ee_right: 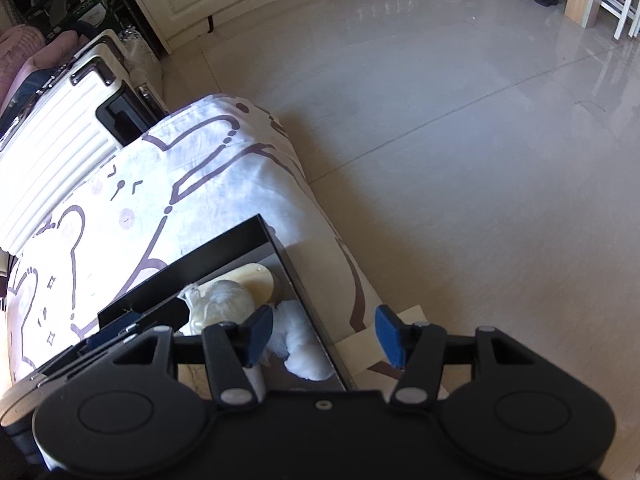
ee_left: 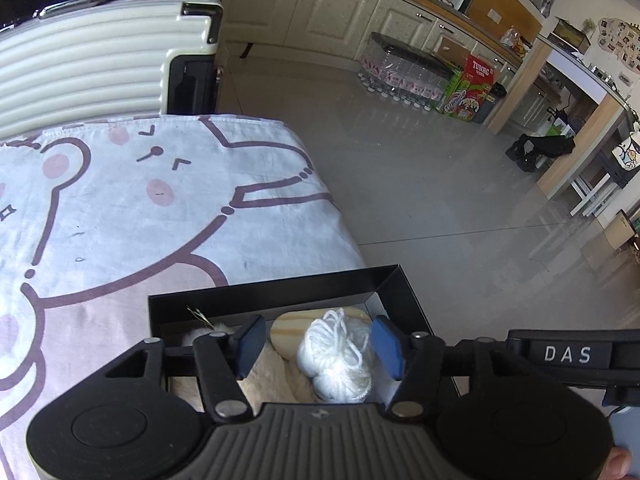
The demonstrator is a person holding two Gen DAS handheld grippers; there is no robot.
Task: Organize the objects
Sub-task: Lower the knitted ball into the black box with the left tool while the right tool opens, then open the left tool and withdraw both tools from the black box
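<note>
A black open box (ee_left: 280, 284) sits on the bear-print sheet (ee_left: 120, 208) near its right edge. Inside lie a skein of white yarn (ee_left: 340, 352), a pale wooden disc (ee_left: 286, 330) and a beige plush piece (ee_left: 272, 380). My left gripper (ee_left: 318, 346) hangs over the box, open, with the yarn between its blue pads (ee_left: 250, 346); the left pad stands clear of it. In the right wrist view, my right gripper (ee_right: 325, 334) is open astride the box's right wall (ee_right: 308, 312), with the yarn (ee_right: 300, 344) by its left finger (ee_right: 260, 332).
A white ribbed suitcase (ee_left: 88, 64) stands behind the sheet. Tiled floor (ee_left: 440, 200) spreads to the right. Bottles (ee_left: 400, 80) and cartons (ee_left: 468, 92) line the cream cabinets (ee_left: 320, 8). A paper bag (ee_right: 372, 352) lies under the box's right side.
</note>
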